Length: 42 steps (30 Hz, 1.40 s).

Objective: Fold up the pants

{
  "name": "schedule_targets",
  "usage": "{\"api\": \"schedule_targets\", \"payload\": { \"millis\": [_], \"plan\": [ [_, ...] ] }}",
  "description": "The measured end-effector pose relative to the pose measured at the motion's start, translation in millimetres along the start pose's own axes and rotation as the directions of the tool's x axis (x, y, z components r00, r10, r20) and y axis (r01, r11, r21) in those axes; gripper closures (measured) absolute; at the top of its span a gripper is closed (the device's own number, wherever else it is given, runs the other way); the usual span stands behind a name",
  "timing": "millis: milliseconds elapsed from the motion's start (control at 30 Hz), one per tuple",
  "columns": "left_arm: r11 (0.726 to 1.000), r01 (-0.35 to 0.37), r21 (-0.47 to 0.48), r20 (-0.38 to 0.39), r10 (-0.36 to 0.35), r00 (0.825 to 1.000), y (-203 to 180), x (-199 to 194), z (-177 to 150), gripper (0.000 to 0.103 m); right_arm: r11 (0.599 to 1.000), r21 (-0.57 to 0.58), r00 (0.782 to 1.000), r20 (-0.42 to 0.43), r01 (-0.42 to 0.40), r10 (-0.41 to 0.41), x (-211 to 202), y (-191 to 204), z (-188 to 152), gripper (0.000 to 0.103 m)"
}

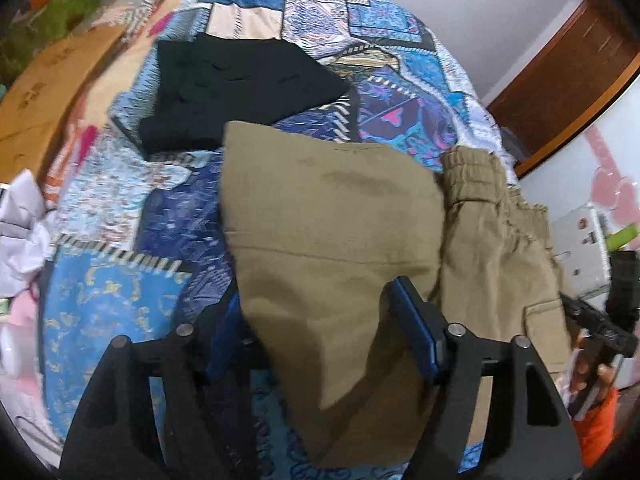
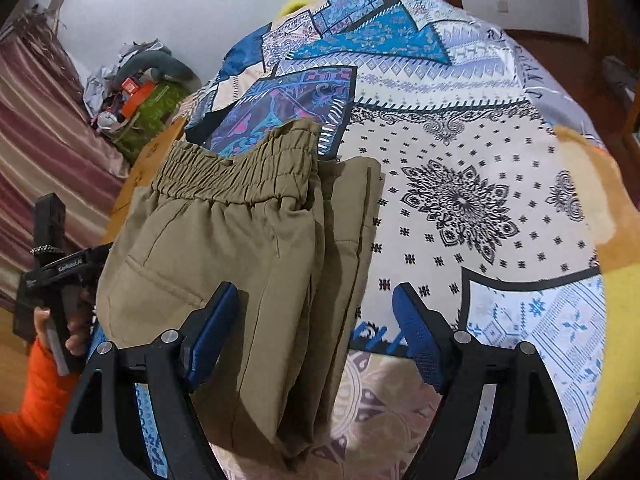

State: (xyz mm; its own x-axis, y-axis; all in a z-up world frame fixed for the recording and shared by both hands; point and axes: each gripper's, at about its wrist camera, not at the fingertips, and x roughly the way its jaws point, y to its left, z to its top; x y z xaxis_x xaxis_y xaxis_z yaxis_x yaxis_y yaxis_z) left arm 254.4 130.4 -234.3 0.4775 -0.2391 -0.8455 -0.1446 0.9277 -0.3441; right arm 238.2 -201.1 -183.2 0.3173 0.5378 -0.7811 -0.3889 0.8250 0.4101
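Both grippers hang over the khaki pants (image 2: 240, 240) on the patterned bedspread (image 2: 480, 160): the left gripper (image 1: 320, 320) has its fingers spread around a folded leg edge, not clamped. The right gripper (image 2: 316, 312) is likewise released, bare bedspread lying right of the pants; black folded clothing (image 1: 240, 92) sits beyond.

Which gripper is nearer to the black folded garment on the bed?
Left. The left gripper points toward the black garment beyond the khaki pants; the right gripper view shows no black garment.
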Motion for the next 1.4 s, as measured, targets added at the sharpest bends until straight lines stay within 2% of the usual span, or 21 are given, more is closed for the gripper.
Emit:
{"api": "schedule_targets", "payload": {
  "millis": [100, 200, 267, 333, 400, 467, 533, 667, 733, 833, 1067, 1400],
  "plan": [
    [1.000, 0.004, 0.012, 0.014, -0.004, 1.000, -4, 3, 4, 0.034, 1.000, -0.005, 1.000, -0.005, -0.006, 0.006, 2, 2, 3, 0.025],
    [0.999, 0.027, 0.022, 0.028, -0.027, 0.999, -8, 4, 8, 0.049, 1.000, -0.011, 1.000, 0.000, -0.009, 0.009, 4, 5, 5, 0.028],
    [0.999, 0.037, 0.039, 0.031, -0.038, 0.999, -13, 4, 10, 0.064, 1.000, -0.019, 1.000, 0.007, -0.017, 0.017, 4, 7, 5, 0.039],
    [0.998, 0.013, 0.059, 0.042, -0.016, 0.999, -18, 3, 10, 0.070, 1.000, -0.024, 1.000, 0.017, -0.018, 0.019, 4, 10, 7, 0.053],
    [0.998, -0.013, 0.062, 0.050, 0.010, 0.999, -20, 3, 10, 0.076, 1.000, -0.019, 1.000, 0.019, -0.006, 0.007, 4, 12, 8, 0.061],
    [0.998, -0.038, 0.057, 0.059, 0.035, 0.998, -19, 2, 10, 0.087, 1.000, -0.014, 1.000, 0.020, -0.008, 0.008, 3, 12, 9, 0.073],
    [0.996, -0.053, 0.073, 0.066, 0.048, 0.997, -22, -1, 10, 0.090, 1.000, -0.020, 0.999, 0.040, -0.006, 0.006, 1, 14, 10, 0.082],
    [0.983, -0.125, 0.132, 0.127, 0.108, 0.986, -36, -15, 7, 0.096, 0.994, -0.087, 0.996, 0.076, 0.059, -0.053, -5, 29, 11, 0.090],
    [0.977, -0.155, 0.148, 0.174, 0.129, 0.976, -43, -26, 8, 0.098, 0.989, -0.116, 0.993, 0.093, 0.088, -0.078, -9, 37, 15, 0.091],
    [0.964, -0.211, 0.162, 0.243, 0.168, 0.955, -51, -40, 13, 0.100, 0.989, -0.129, 0.995, 0.083, 0.068, -0.057, -12, 41, 23, 0.092],
    [0.951, -0.244, 0.190, 0.312, 0.177, 0.934, -53, -64, 39, 0.100, 0.971, -0.218, 0.988, 0.137, 0.095, -0.066, -17, 72, 51, 0.093],
    [0.930, -0.324, 0.174, 0.431, 0.224, 0.874, -33, -99, 88, 0.100, 0.954, -0.283, 0.977, 0.209, 0.101, -0.041, 1, 112, 111, 0.093]
  ]
}}
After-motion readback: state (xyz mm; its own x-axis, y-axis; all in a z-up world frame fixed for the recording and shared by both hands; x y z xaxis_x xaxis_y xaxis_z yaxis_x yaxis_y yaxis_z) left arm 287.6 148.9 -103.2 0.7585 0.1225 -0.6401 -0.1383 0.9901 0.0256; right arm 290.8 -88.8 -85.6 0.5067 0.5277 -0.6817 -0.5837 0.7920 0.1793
